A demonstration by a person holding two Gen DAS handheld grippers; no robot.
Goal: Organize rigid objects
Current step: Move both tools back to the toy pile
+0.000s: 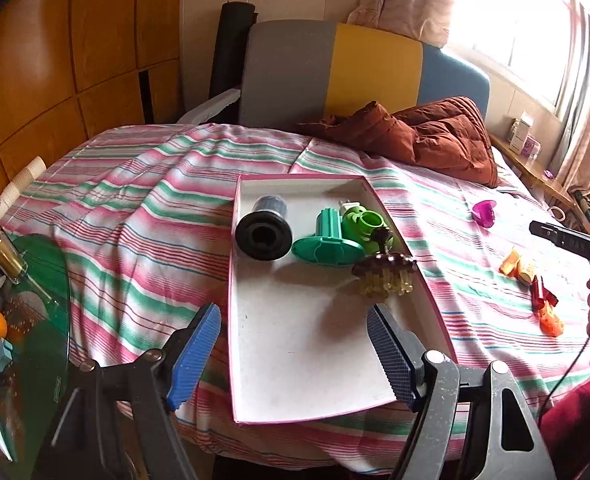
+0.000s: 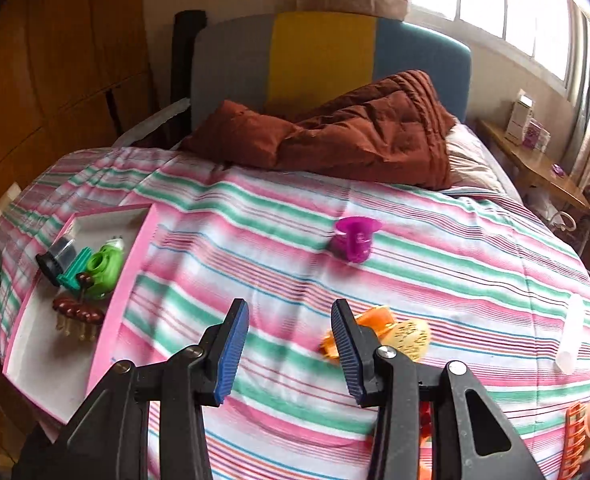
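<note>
Both pairs of jaws stand spread with nothing between them: the left gripper (image 1: 295, 344) hangs over the near end of the one pink-edged tray (image 1: 335, 380), the right gripper (image 2: 287, 344) over the striped bedspread (image 2: 435, 248). Four things lie in the tray's far half, well ahead of the left jaws: one black cylinder (image 1: 263, 226), one teal spool (image 1: 327, 240), one green toy (image 1: 369, 227), one brown hair clip (image 1: 383, 274). Outside the tray, one orange-and-cream piece (image 2: 399, 334) lies just beside the right jaw, and one purple cup (image 2: 355, 240) is farther ahead.
</note>
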